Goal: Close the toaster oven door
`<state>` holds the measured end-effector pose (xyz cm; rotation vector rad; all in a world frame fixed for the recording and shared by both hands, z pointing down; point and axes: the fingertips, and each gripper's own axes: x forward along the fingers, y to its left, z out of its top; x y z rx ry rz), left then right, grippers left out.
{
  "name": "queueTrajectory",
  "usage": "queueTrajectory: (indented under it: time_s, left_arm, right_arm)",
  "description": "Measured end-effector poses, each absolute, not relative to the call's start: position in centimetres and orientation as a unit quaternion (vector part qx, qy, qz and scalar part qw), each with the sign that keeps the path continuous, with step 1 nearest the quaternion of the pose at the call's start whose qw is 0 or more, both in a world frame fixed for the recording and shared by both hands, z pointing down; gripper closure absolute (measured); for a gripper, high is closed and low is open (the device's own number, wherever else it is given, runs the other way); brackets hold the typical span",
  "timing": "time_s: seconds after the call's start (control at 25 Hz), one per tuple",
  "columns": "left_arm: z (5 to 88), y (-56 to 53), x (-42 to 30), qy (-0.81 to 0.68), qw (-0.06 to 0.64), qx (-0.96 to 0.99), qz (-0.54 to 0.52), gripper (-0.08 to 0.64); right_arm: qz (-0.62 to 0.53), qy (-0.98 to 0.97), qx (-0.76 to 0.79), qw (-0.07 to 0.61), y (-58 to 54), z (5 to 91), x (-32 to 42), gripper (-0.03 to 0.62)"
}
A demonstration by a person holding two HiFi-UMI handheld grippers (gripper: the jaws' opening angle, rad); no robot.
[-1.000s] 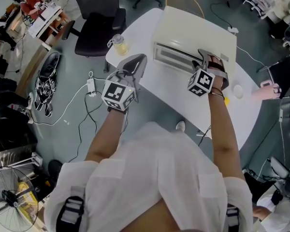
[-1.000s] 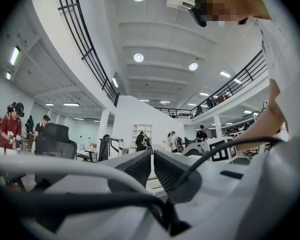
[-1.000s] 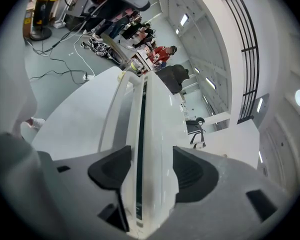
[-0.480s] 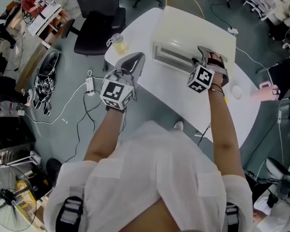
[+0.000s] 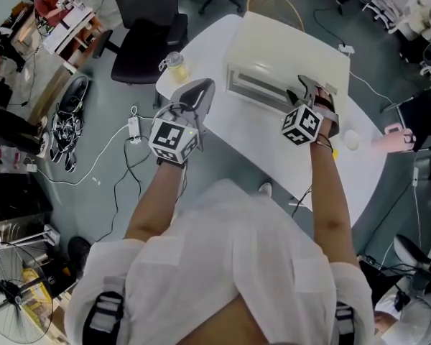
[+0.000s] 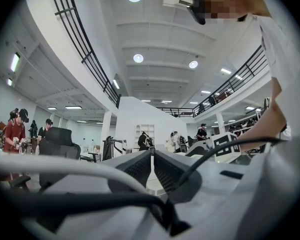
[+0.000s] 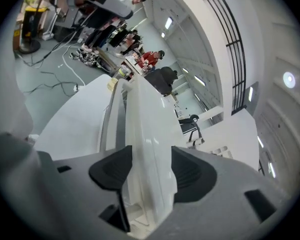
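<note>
Toaster oven (image 5: 294, 45): white, on far half of white worktop (image 5: 251, 146). Long axis runs upper-L to lower-R in head view. Door (image 5: 262, 90) faces wearer and looks near upright; can't tell if fully home.

Step, prob: final closing at door's R end. R claw (image 7: 149, 159) has just been closing, pads now clamped on white door edge.

Next, prob: steady push toward oven body till door seats, then let go.

L claw (image 6: 153, 156) together, empty, idle by worktop's L edge. Jar (image 5: 175, 65) well apart, at L corner.
</note>
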<state>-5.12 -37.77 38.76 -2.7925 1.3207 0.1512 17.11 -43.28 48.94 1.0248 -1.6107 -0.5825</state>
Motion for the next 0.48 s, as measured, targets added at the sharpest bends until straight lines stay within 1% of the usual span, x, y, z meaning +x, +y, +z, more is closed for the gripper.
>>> queueTrajectory:
  time_s: [0.08,0.16,0.24,0.32,0.4,0.48]
  left_arm:
    - [38.7,-37.6,-5.3,0.429,0.023,-0.902,0.049,0.540]
    - [38.7,-37.4,-5.4,0.429,0.021,-0.901,0.050,0.540]
    - [38.7,-37.3,-5.4,0.430,0.019,-0.901,0.053,0.539]
    - [38.5,-37.0,-5.3,0.430,0.019,-0.901,0.056,0.540]
    - [38.3,-36.7,-5.1,0.428,0.020,-0.902,0.058,0.540]
    - [38.0,-36.3,-4.8,0.426,0.021,-0.902,0.059,0.538]
  right_arm:
    - [-0.207,-0.698,0.460,0.509,-42.3,48.6,17.6,0.348]
    - [-0.153,-0.725,0.495,0.454,-41.2,48.0,18.1,0.351]
    - [-0.084,-0.756,0.532,0.371,-39.9,47.4,18.7,0.359]
    - [-0.022,-0.781,0.558,0.279,-38.5,46.8,19.4,0.381]
    - [0.017,-0.794,0.573,0.202,-36.9,46.0,20.2,0.405]
    - [0.033,-0.803,0.579,0.142,-35.2,44.8,20.8,0.434]
